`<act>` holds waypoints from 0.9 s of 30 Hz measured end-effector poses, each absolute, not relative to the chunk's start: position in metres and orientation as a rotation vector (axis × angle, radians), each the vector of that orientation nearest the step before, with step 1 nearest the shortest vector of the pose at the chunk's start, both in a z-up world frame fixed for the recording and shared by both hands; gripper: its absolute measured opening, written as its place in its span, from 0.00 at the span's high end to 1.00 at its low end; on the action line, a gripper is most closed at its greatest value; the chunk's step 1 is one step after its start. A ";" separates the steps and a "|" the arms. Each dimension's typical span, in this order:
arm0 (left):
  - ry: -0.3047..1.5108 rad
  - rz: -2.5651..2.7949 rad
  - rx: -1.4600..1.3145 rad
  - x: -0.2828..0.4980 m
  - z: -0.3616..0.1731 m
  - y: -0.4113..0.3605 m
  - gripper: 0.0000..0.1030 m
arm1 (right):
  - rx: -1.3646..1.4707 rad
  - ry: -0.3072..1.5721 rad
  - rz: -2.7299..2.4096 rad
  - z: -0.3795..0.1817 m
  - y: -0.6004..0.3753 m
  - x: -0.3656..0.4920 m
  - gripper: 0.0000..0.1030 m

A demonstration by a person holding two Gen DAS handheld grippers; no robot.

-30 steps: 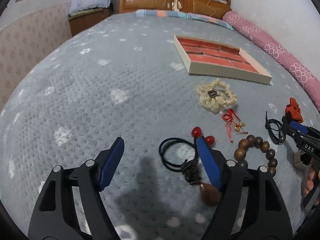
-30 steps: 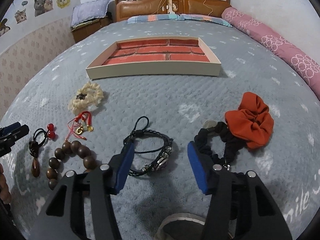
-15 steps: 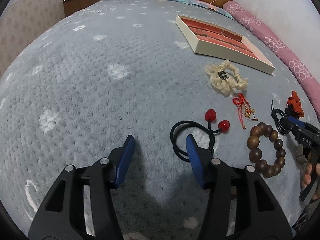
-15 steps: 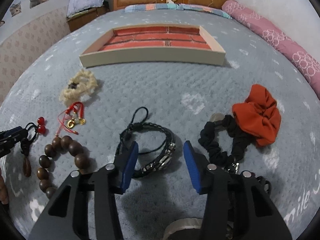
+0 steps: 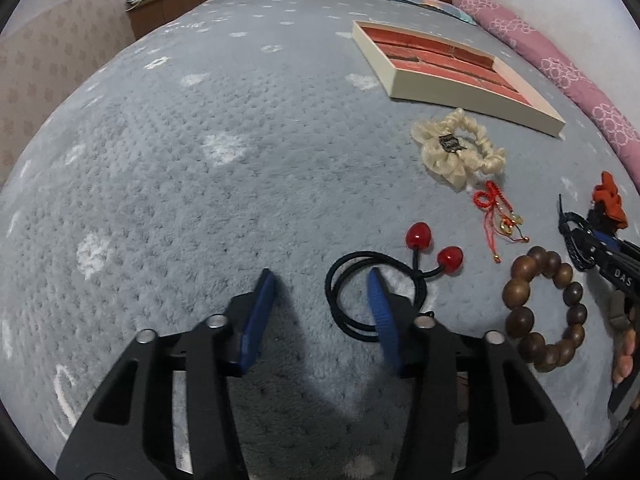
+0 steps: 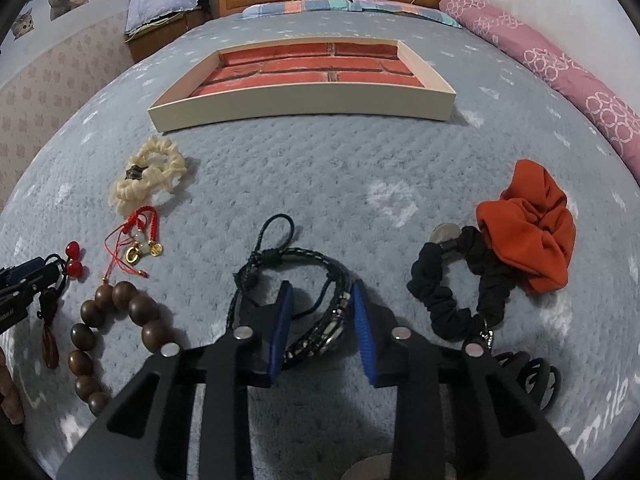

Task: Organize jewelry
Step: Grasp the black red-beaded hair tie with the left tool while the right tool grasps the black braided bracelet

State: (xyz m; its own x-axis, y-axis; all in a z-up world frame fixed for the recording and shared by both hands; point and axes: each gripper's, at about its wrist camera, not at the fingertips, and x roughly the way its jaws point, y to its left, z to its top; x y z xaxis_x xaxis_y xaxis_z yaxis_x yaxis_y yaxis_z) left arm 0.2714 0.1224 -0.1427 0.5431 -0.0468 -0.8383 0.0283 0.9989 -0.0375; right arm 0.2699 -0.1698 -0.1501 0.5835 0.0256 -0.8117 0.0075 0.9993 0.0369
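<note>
The bed [image 6: 320, 176] is covered with a soft, bumpy grey blanket with white spots. In the right wrist view, a flat cream tray [image 6: 304, 104] with a red brick picture inside lies in the upper middle. The right gripper [image 6: 320, 316] is at the bottom middle, black with flat blue fingers [image 6: 280, 320]. They have just been closing, and the black braided bracelet [image 6: 296, 292] with shiny metal bits lies between them. The right finger looks like it touches the bracelet, but there is a small gap at the left one, so they are not squeezing it. To the right lie a puffy black scrunchie [image 6: 444, 292] and a crumpled orange scrunchie [image 6: 532, 236], touching each other. On the left are a fluffy cream scrunchie [image 6: 148, 176], a thin red string charm [image 6: 136, 236] with little gold pieces, and a ring of round, smooth brown wooden beads [image 6: 116, 332]. In the left wrist view, the left gripper [image 5: 320, 308] is at the bottom middle. Its fingers [image 5: 256, 320] have just been closing too, but stay apart with only blanket between them. Its right finger sits over a thin black hair tie [image 5: 360, 292] with two shiny red balls, a little right of the middle.
</note>
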 end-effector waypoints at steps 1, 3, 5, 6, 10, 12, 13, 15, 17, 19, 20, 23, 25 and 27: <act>0.997 -0.031 -0.025 0.271 -0.142 0.124 0.66 | 0.038 0.950 0.019 -0.150 -0.169 0.270 0.78; 0.996 -0.023 -0.046 0.271 -0.142 0.127 0.76 | 0.033 0.952 0.028 -0.149 -0.167 0.271 0.84; 1.000 -0.026 -0.069 0.271 -0.141 0.131 0.86 | 0.030 0.954 0.038 -0.149 -0.165 0.272 0.86; 1.006 -0.040 -0.089 0.271 -0.141 0.132 0.96 | 0.025 0.952 0.040 -0.149 -0.164 0.273 0.86; 1.011 -0.036 -0.101 0.271 -0.140 0.131 0.98 | -0.012 0.944 0.051 -0.148 -0.161 0.273 0.87; 1.011 -0.040 -0.110 0.271 -0.140 0.130 0.99 | -0.012 0.941 0.063 -0.147 -0.162 0.272 0.87; 1.010 -0.047 -0.118 0.271 -0.139 0.130 0.99 | -0.010 0.938 0.070 -0.146 -0.163 0.271 0.87; 1.003 -0.058 -0.130 0.267 -0.138 0.130 0.99 | -0.004 0.930 0.082 -0.144 -0.164 0.269 0.87; 0.996 -0.066 -0.131 0.264 -0.137 0.128 0.99 | 0.000 0.918 0.094 -0.141 -0.164 0.265 0.87; 0.991 -0.068 -0.128 0.260 -0.136 0.127 0.99 | 0.006 0.899 0.104 -0.136 -0.165 0.264 0.87; 0.988 -0.071 -0.131 0.259 -0.135 0.126 0.99 | 0.007 0.890 0.107 -0.134 -0.165 0.263 0.87; 0.966 -0.078 -0.132 0.257 -0.128 0.124 0.99 | 0.009 0.876 0.108 -0.130 -0.166 0.265 0.87; 0.951 -0.081 -0.136 0.257 -0.122 0.124 0.99 | 0.013 0.876 0.112 -0.129 -0.167 0.267 0.87; 0.942 -0.083 -0.140 0.259 -0.117 0.125 0.99 | 0.016 0.873 0.111 -0.129 -0.167 0.270 0.87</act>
State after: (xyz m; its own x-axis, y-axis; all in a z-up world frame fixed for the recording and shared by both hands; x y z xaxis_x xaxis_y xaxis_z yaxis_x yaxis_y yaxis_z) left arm 0.2590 0.1247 -0.1171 0.5862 -0.1324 -0.7993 0.0103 0.9877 -0.1561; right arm 0.2703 -0.1672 -0.1291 0.6372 0.1037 -0.7637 -0.0904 0.9941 0.0596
